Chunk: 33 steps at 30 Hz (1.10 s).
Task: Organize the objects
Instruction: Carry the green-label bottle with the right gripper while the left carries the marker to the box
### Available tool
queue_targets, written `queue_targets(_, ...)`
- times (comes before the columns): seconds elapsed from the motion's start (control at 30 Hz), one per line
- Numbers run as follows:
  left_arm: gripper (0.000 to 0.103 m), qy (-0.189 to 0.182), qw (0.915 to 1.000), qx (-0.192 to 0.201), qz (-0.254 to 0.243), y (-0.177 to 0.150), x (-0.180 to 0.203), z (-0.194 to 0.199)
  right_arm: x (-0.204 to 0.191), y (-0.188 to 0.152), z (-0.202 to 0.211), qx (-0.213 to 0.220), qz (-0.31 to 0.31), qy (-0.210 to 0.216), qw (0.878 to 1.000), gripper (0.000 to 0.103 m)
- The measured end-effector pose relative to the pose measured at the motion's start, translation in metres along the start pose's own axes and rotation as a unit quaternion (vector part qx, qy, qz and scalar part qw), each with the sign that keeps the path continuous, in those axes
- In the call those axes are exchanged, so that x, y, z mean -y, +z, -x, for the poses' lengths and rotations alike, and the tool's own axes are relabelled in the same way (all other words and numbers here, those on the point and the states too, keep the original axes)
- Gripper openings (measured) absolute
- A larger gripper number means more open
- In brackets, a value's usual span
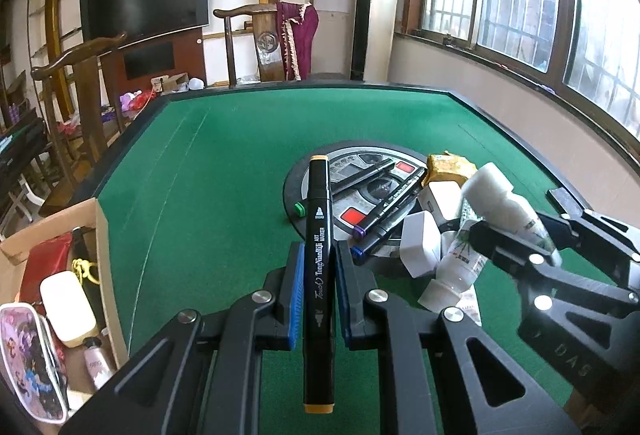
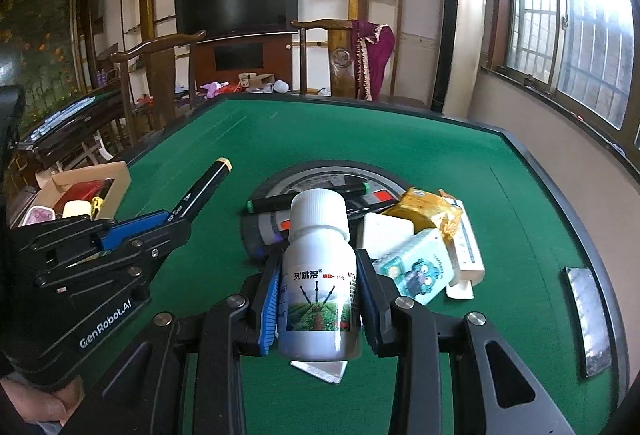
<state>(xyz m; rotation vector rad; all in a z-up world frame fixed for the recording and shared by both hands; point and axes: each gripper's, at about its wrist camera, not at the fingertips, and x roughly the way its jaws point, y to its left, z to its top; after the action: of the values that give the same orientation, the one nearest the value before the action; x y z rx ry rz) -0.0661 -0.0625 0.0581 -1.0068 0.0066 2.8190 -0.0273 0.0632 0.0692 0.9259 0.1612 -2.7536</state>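
My left gripper (image 1: 318,267) is shut on a black art marker (image 1: 318,255) with orange caps, held above the green table (image 1: 200,175). The same marker (image 2: 204,187) shows in the right wrist view, sticking out of the left gripper (image 2: 172,215). My right gripper (image 2: 318,275) is shut on a white plastic bottle (image 2: 318,275) with a printed label and a white cap, lifted off the felt. That bottle (image 1: 460,259) also appears at the right of the left wrist view. A cardboard box (image 1: 102,235) with a pouch, a red case and a tube sits at the table's left edge.
On the round centre panel (image 1: 352,191) lie several black markers (image 1: 384,211). Beside them is a pile: a gold packet (image 2: 424,211), white boxes (image 2: 386,235), a cartoon-printed box (image 2: 420,271) and a paper sheet. Wooden chairs (image 2: 156,75) stand beyond the far edge.
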Motion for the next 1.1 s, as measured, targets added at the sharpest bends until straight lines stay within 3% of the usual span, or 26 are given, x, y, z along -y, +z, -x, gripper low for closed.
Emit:
queue_targets(0.4,0.014,0.037,0.9974,0.056,0.023,-0.021,-0.012,0.056,-0.032,-0.006,0.004,-0.003,0.012,0.029,0.999,0.037)
queue_targets(0.7,0.015,0.047,0.9962,0.065,0.032,-0.031,-0.028,0.077,-0.065,-0.006,0.004,-0.008,0.03,0.052,0.998,0.037)
queue_targets(1.1,0.015,0.069,0.9913,0.082,0.076,-0.045,-0.081,0.115,-0.122,0.008,0.008,-0.002,0.073,0.092,0.993,0.037)
